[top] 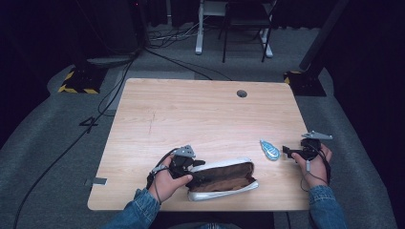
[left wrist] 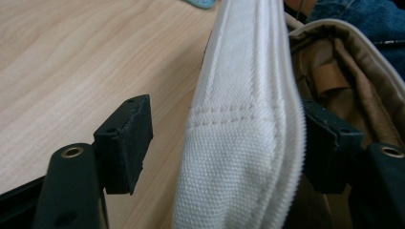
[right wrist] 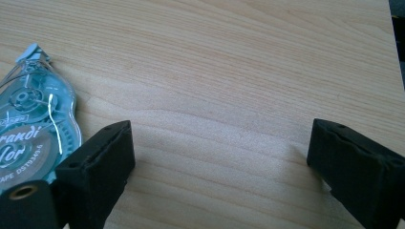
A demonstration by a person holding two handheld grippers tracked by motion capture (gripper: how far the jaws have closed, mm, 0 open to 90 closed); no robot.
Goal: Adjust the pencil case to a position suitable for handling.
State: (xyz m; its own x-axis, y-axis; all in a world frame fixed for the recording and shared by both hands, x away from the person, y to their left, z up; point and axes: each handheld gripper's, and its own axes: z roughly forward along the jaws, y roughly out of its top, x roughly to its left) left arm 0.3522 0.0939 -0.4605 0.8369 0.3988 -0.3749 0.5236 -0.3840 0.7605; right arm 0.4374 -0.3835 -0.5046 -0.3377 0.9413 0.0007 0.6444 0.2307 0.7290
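Wooden table on grey carpet, dark room behind.

Pencil case — white fabric, brown lining, unzipped and gaping; lies near the table's 6 o'clock edge.

Left gripper — at the case's 9 o'clock end; jaws straddle the white zippered wall, one pad standing clear of the cloth outside, the other inside against the lining; nothing clamped.

Correction-tape dispenser — translucent blue, at 4 o'clock on the table.

Right gripper — jaws spread wide and empty, just beside the dispenser.
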